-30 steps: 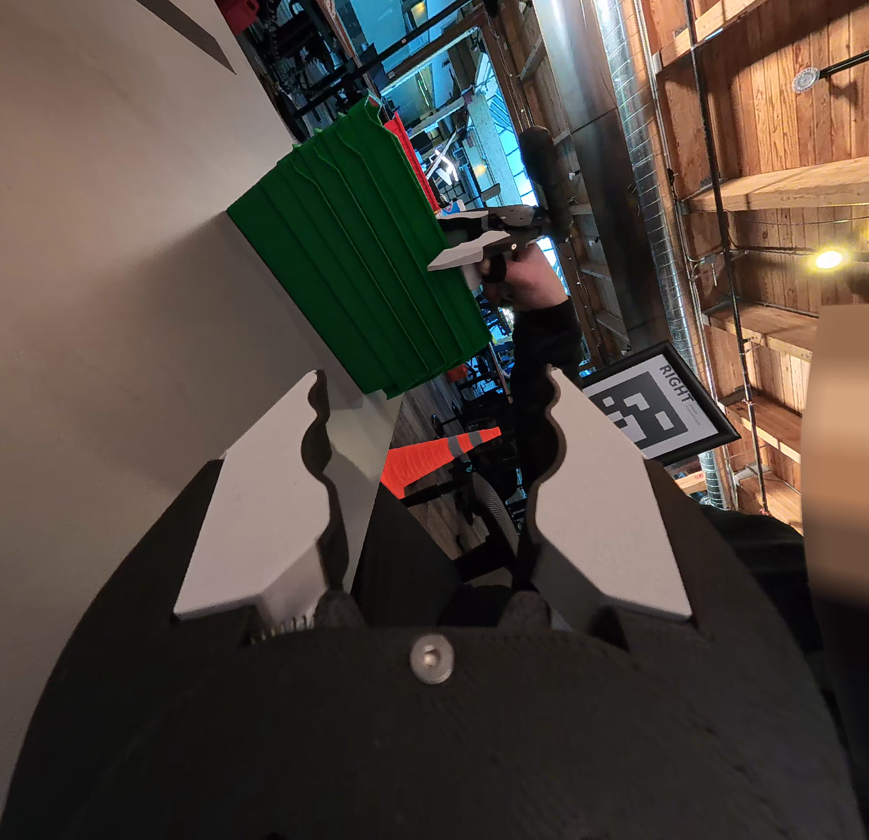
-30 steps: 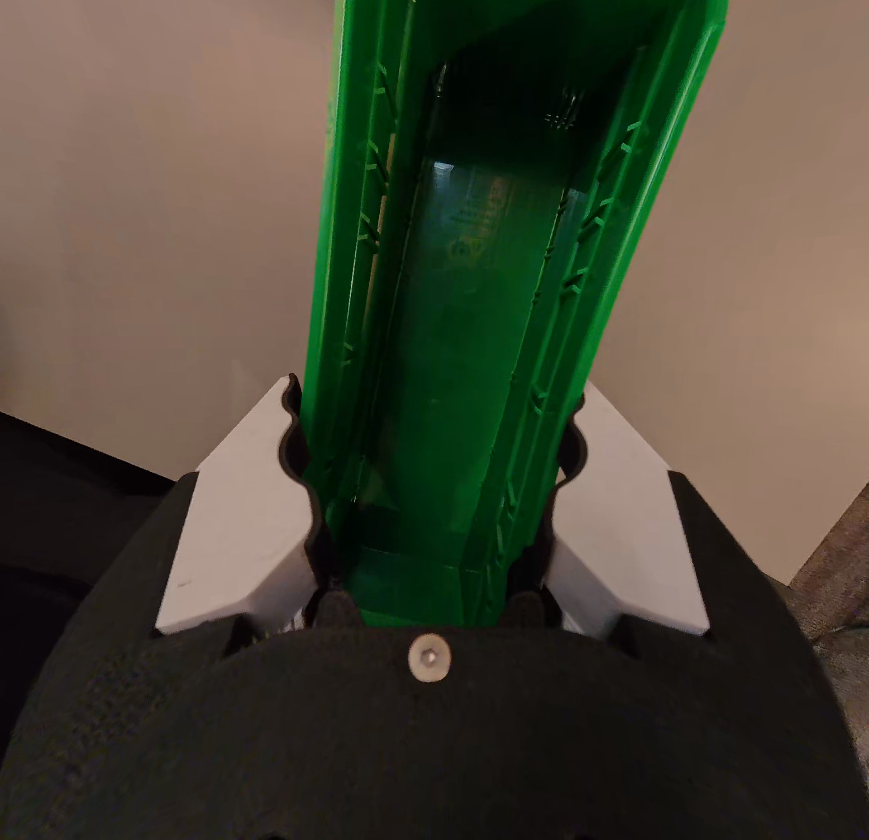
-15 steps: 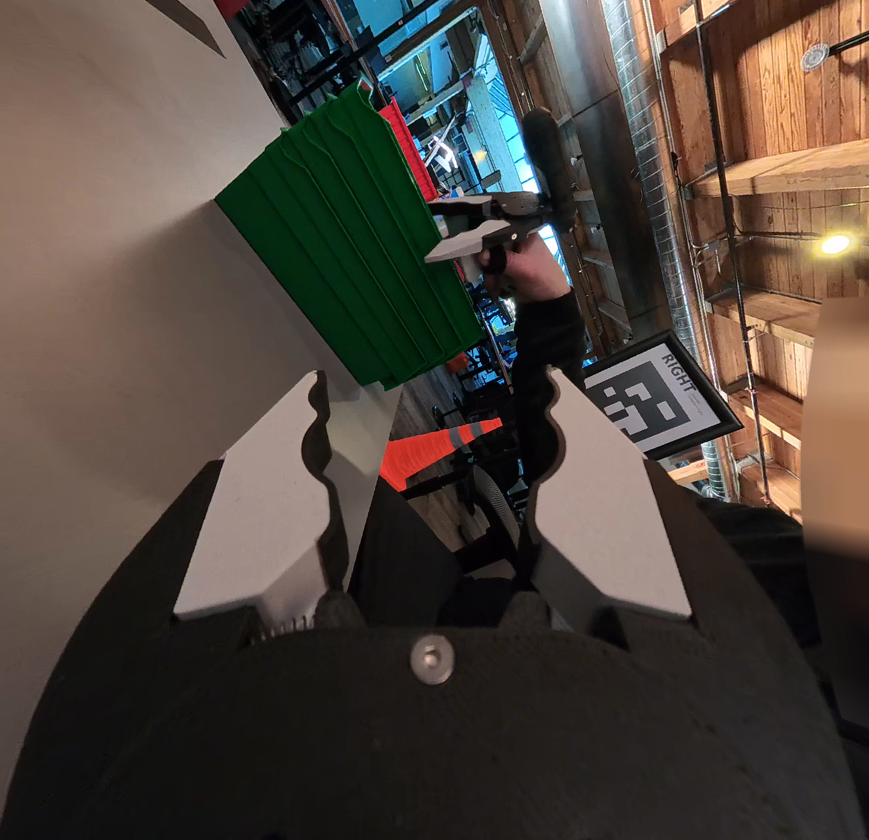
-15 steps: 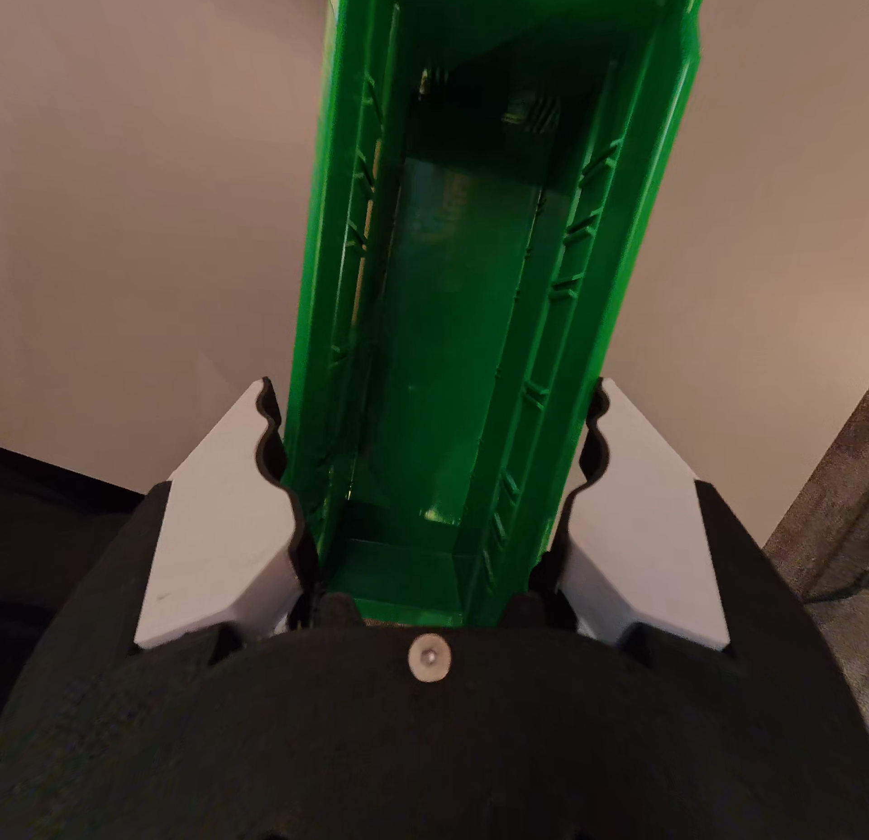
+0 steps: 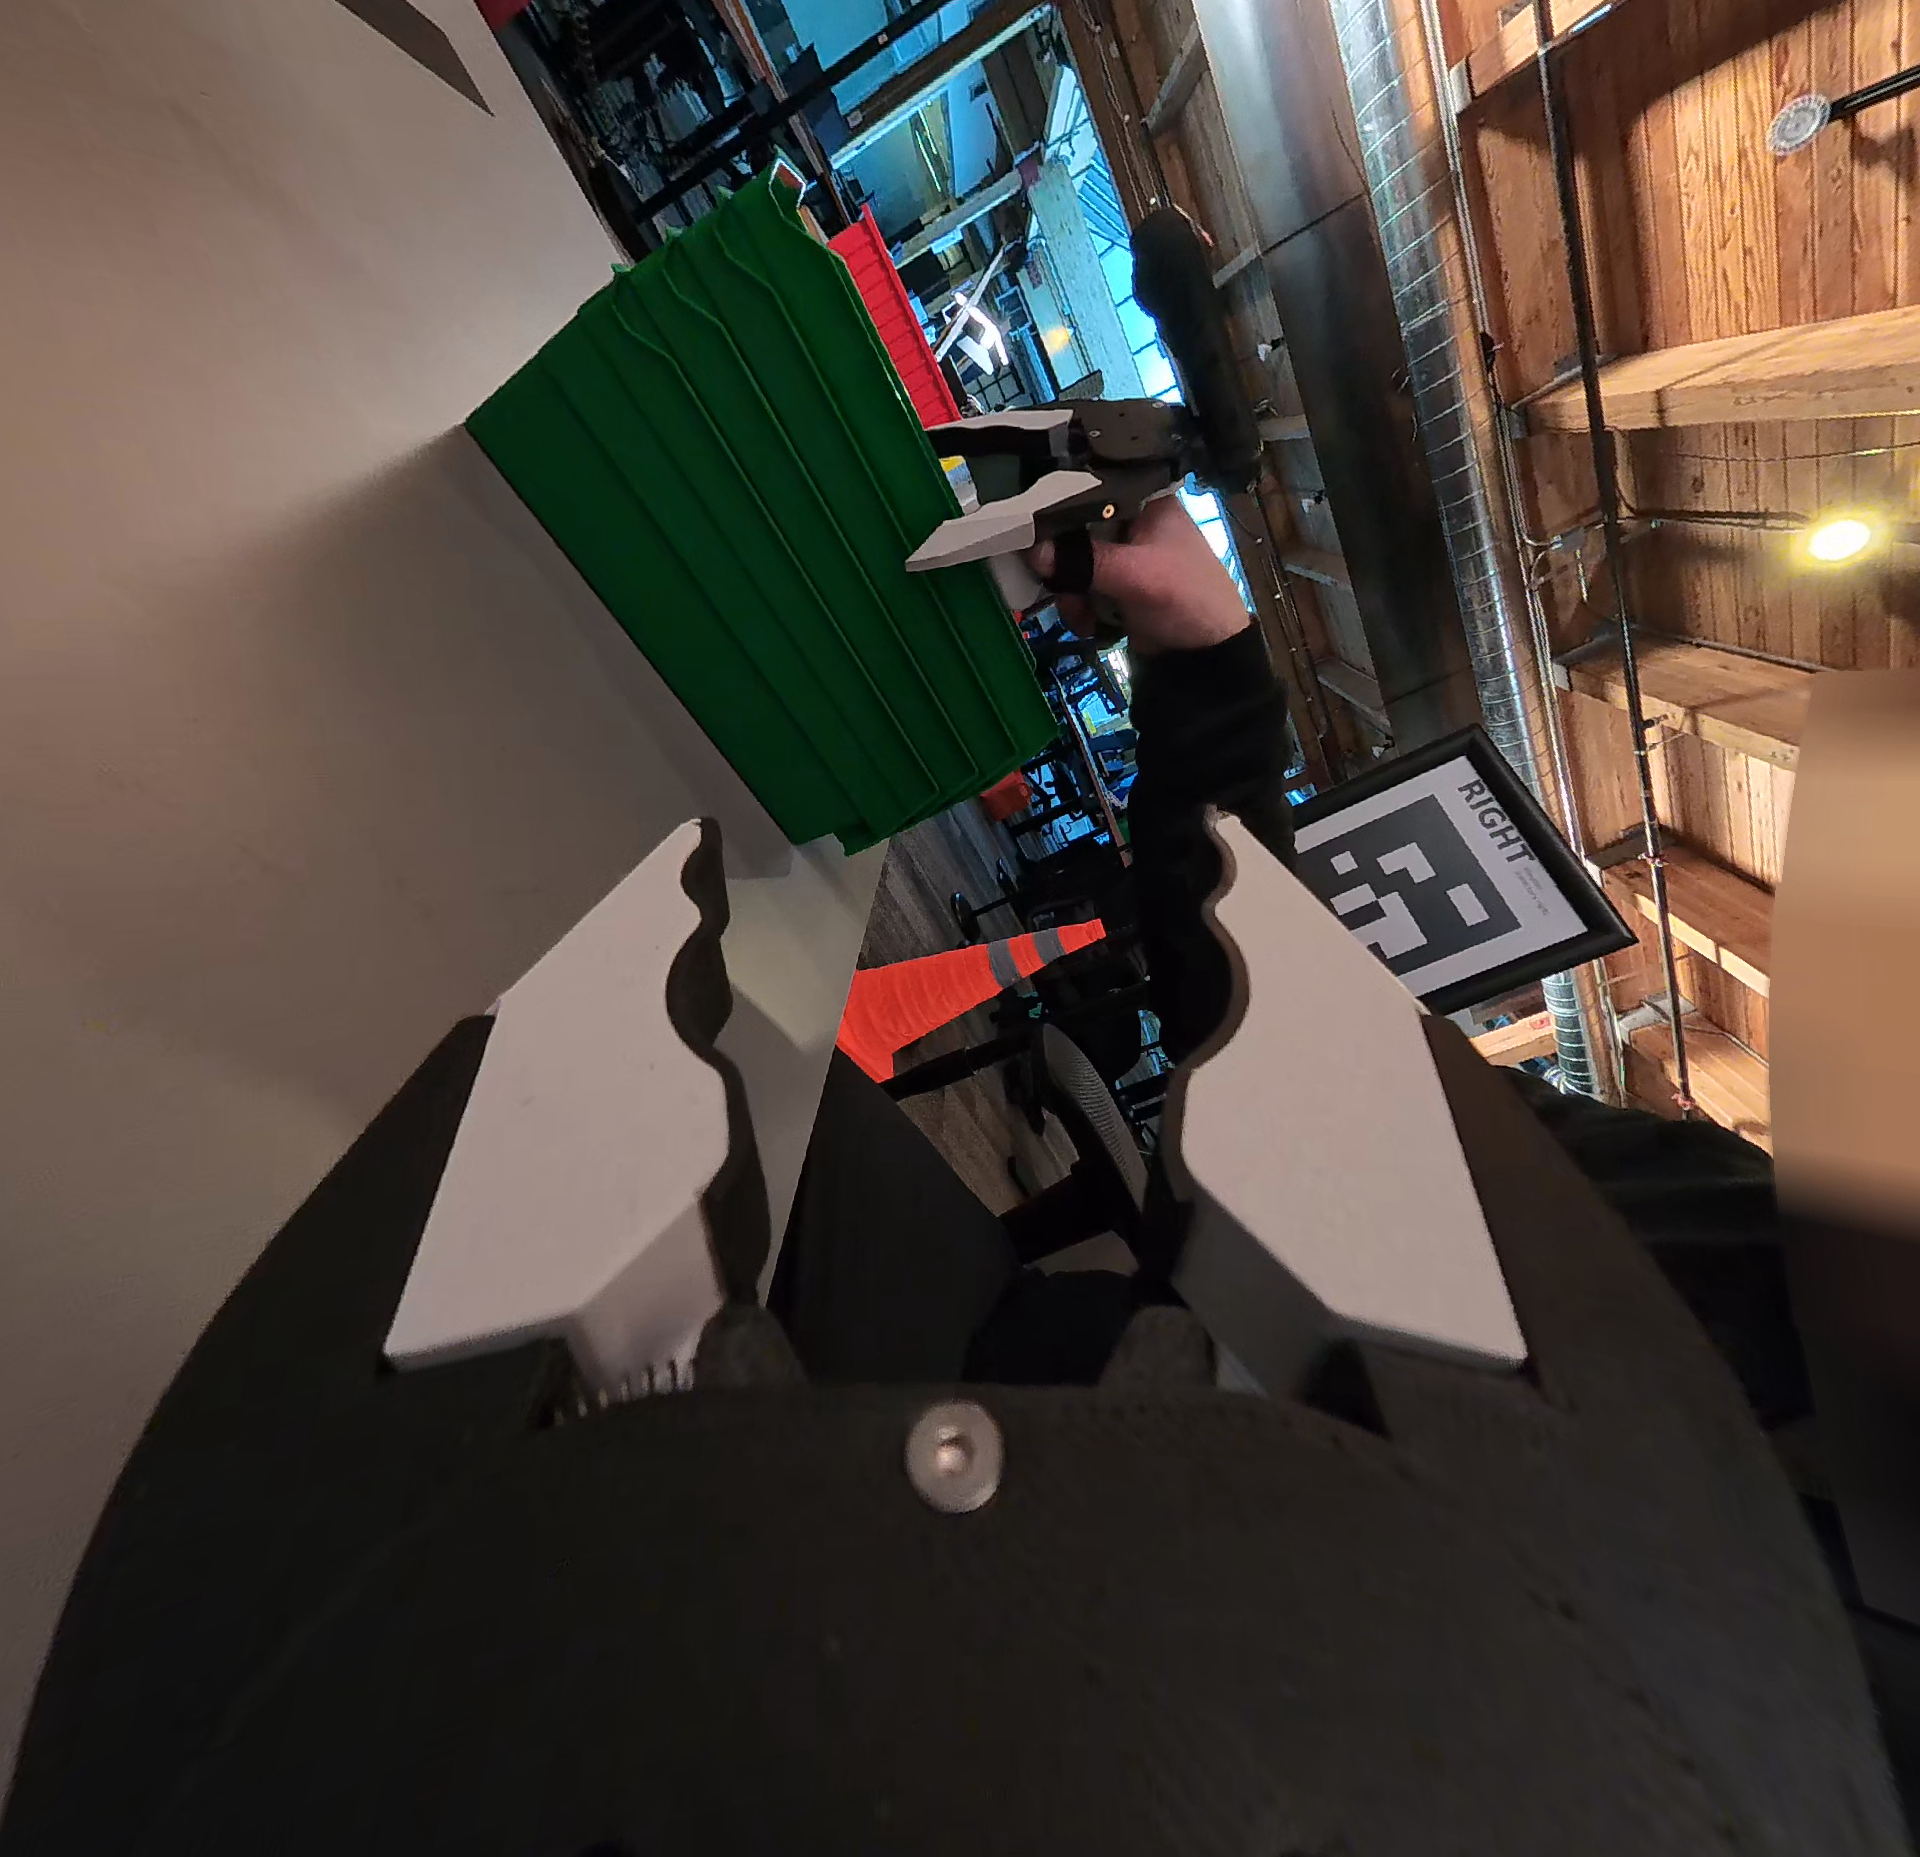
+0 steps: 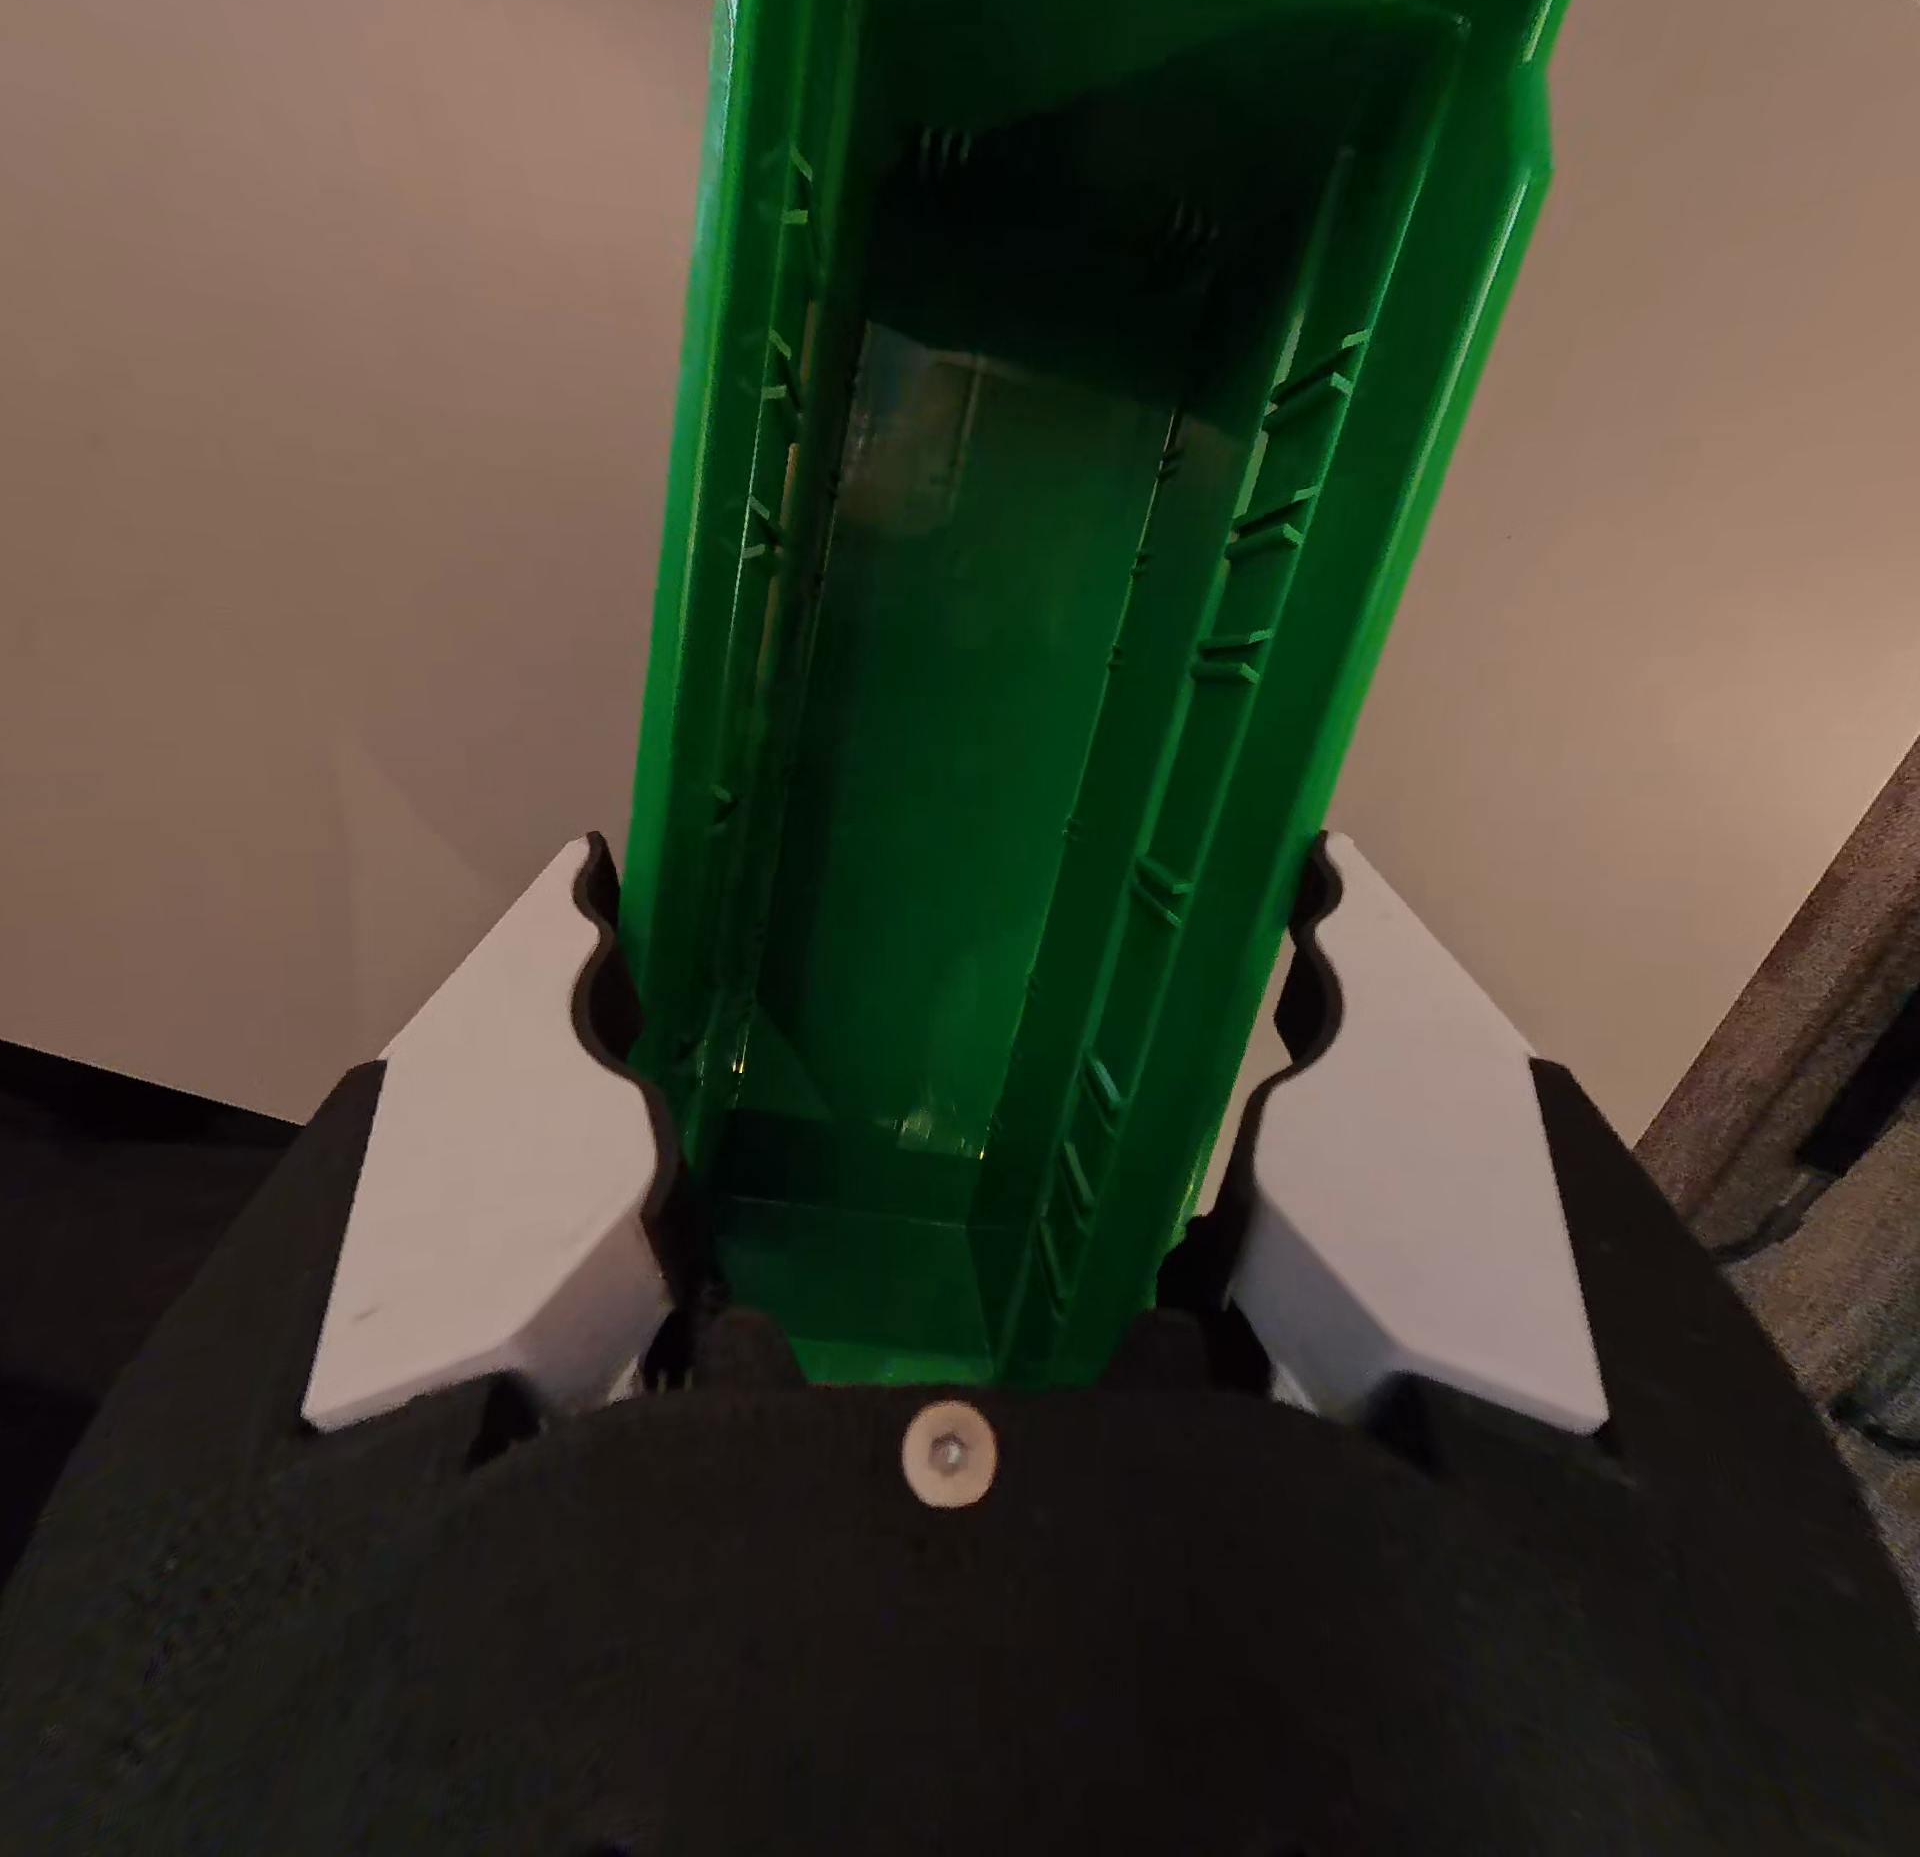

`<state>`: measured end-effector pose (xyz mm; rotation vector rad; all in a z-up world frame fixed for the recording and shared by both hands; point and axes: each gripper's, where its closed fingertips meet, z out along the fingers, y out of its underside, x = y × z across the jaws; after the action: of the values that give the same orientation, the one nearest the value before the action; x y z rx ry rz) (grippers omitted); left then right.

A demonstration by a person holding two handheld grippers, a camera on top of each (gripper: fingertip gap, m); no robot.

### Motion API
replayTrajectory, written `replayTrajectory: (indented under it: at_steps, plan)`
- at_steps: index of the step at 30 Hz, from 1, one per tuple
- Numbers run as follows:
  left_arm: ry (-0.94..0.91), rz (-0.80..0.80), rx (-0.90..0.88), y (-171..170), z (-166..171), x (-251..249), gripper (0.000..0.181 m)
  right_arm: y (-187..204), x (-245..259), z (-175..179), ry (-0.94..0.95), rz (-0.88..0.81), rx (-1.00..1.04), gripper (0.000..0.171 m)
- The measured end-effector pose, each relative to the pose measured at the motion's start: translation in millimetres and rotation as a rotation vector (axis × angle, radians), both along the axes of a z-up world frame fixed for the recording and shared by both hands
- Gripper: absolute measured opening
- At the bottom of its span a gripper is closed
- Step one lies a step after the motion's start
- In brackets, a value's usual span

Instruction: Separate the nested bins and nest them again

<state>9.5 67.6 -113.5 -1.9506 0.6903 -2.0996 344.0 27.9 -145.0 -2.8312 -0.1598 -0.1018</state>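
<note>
Right gripper straddles the nested green plastic bins on the white table

The stack of green plastic bins (image 5: 748, 560) sits on the pale table (image 5: 260, 664). The right gripper (image 6: 951, 851) has its white fingers (image 6: 488, 1132) apart around the top bin; the left pad seems to touch its wall, the right stands clear. The left gripper (image 5: 961, 841) hangs well apart, fingers spread, empty.
</note>
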Motion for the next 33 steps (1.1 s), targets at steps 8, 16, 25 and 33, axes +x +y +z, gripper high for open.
replayTrajectory:
  at_steps: [8,16,25,33]
  plan:
    - [-0.001,0.021,0.022,4.1,5.9,-6.5,0.088,1.5,7.8,27.1,0.16,-0.036,0.156,0.123]
    - [0.005,0.02,0.019,4.5,3.2,-4.5,0.088,-39.0,11.1,-29.5,0.282,0.043,-0.061,0.083]
    - [0.056,-0.02,0.058,-11.0,0.5,10.5,0.092,-44.0,-47.5,-21.2,0.477,0.138,-0.03,0.091]
    - [0.135,-0.094,0.097,-44.2,-27.5,52.2,0.094,-28.7,-113.3,-20.1,0.534,0.186,0.157,0.108]
